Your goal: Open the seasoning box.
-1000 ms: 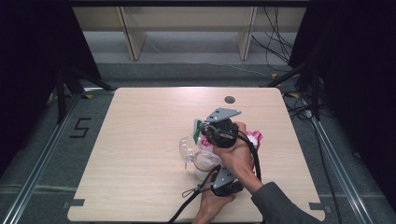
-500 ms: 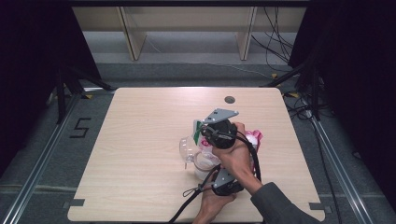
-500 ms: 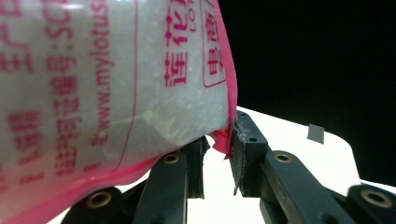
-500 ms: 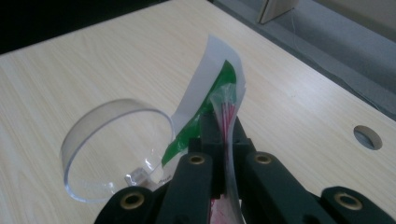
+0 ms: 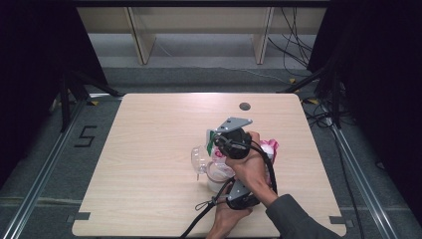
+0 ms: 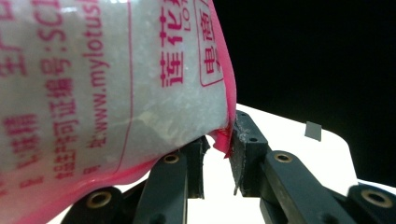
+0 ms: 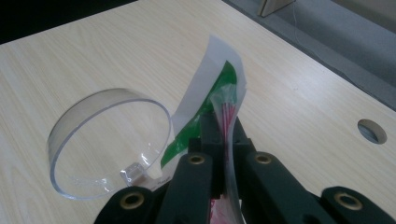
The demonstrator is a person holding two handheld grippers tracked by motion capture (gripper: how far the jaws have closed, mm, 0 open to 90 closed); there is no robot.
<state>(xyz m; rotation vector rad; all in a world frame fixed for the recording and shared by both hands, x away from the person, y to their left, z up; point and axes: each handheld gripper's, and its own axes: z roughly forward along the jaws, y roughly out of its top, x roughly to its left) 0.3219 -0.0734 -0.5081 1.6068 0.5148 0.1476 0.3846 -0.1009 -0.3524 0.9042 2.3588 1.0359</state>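
Right gripper [image 5: 219, 141], centre-right of high view, has its jaws clamped tight on the top edge of a clear plastic bag w/ pink print and a green-and-white header strip [image 7: 219, 100]; in right gripper view the bag film runs up from bottom centre between the two black jaws, header strip sticking up past the tips toward mid-frame. Left gripper [image 5: 241, 196] sits lower in high view, near bottom centre, held by a hand [image 5: 226, 219] coming in from the bottom edge; in left gripper view its jaws stand slightly apart, w/ the pink seam corner of the bag [image 6: 223, 140] in the gap betw. them; can't tell if the pads actually press it; the bag's white granular fill and red lettering take up the upper left of that view.

Bag is thus held betw. both grippers above the light wood worktop [image 5: 149, 149], pink bulk showing just right of the right hand [image 5: 251, 167]. Clear round plastic container [image 5: 201, 158] lies on the worktop just left of the grippers; in right gripper view its rim [image 7: 109, 142] is at lower left, tilted, right beside the header strip. Small dark round hole [image 5: 244, 106] in worktop, upper centre, well apart from the rest.
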